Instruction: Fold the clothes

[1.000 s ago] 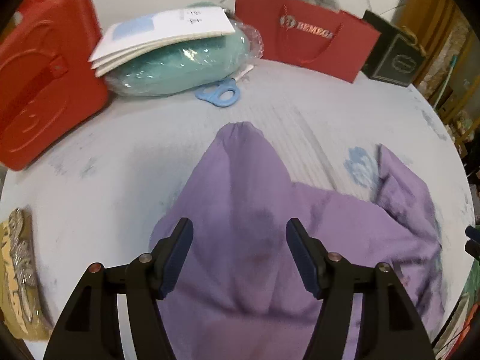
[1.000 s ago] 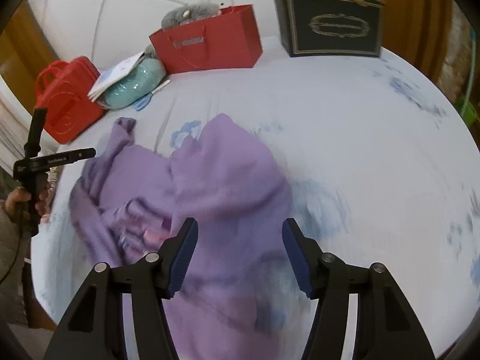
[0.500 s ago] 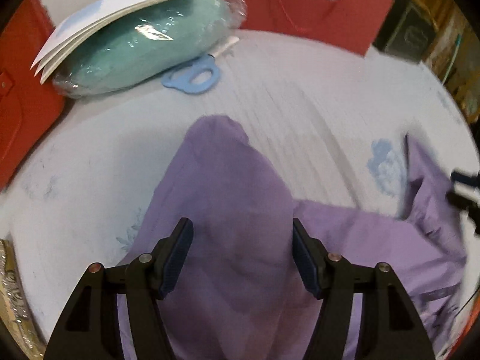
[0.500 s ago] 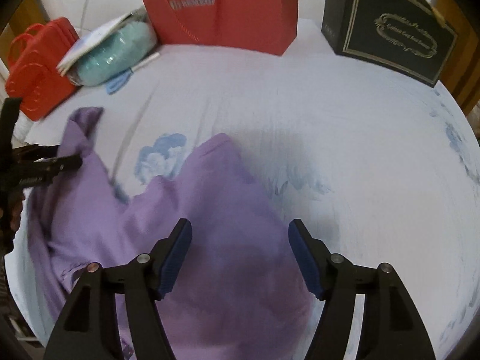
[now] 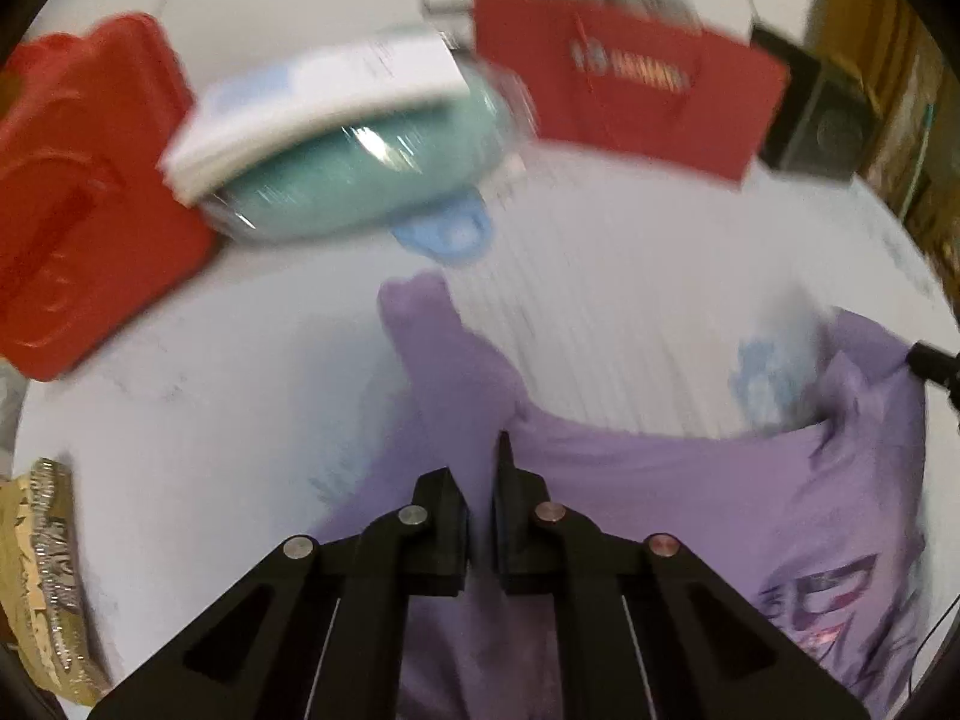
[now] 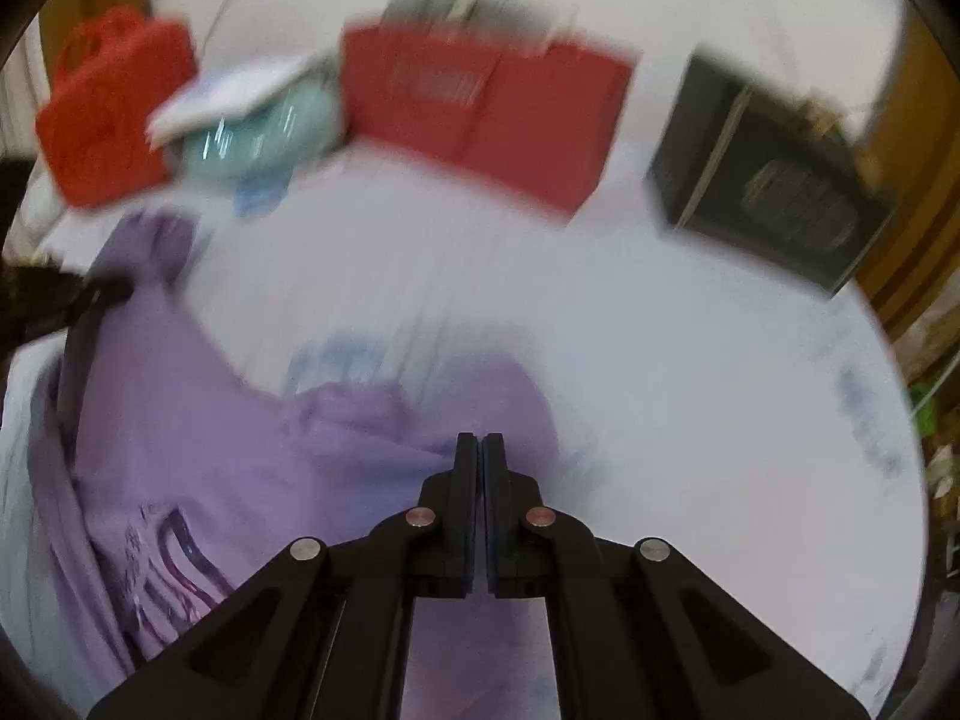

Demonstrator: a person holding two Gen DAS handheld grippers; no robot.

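On white sheet (image 5: 630, 300), both tools (image 5: 480, 498) (image 6: 480, 480) clamped on purple shirt (image 5: 690, 498).

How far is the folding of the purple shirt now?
Early. Done: each claw, left and right, is shut on a sleeve end of the purple T-shirt. In hand: both sleeves are gripped. Left: the shirt lies rumpled on the white sheet; no fold shows.
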